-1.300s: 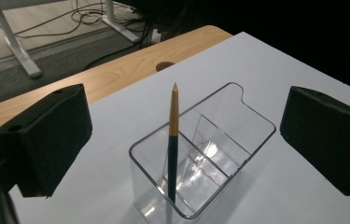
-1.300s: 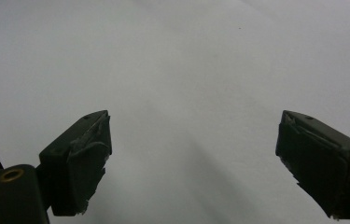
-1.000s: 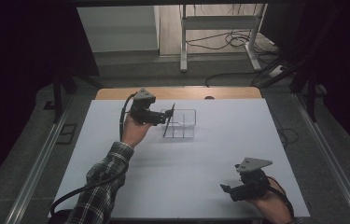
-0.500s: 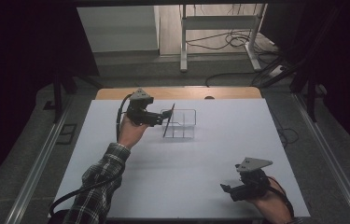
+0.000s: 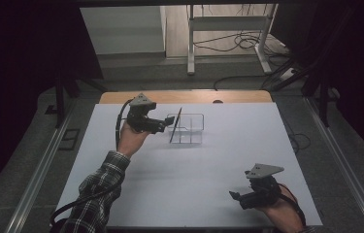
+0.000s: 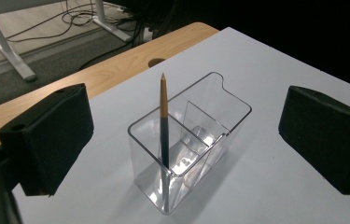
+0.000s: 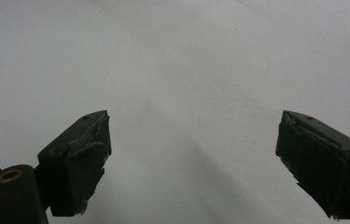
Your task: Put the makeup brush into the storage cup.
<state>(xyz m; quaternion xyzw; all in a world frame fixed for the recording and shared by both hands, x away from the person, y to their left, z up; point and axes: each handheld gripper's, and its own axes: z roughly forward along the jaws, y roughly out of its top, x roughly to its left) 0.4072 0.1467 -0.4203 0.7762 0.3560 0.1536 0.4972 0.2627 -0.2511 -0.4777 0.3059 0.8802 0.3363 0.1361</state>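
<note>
High view gives me the white table (image 5: pixel 189 179) with my left gripper (image 5: pixel 162 125) held up near its far side, pointing at a clear plastic organiser box with inner dividers (image 5: pixel 189 130). A thin pencil with a dark lower shaft and an orange-brown upper end (image 5: pixel 175 125) stands in the box's compartment nearest that gripper, leaning against the wall, its upper end tilted up and away. In the left gripper view I see the same clear box (image 6: pixel 196 140) sitting between my two black jaws, which stand wide apart with nothing pressed between them; the pencil (image 6: pixel 164 126) stands nearly upright in the near compartment, its tip above the rim, free of both pads. My left gripper (image 6: pixel 182 140) is therefore open and holds nothing, just short of the box. My right gripper (image 5: pixel 238 196) rests low at the near right part of the table, well apart from the box. In the right gripper view its jaws are spread wide over bare white surface, so my right gripper (image 7: pixel 191 163) is open and empty too.
</note>
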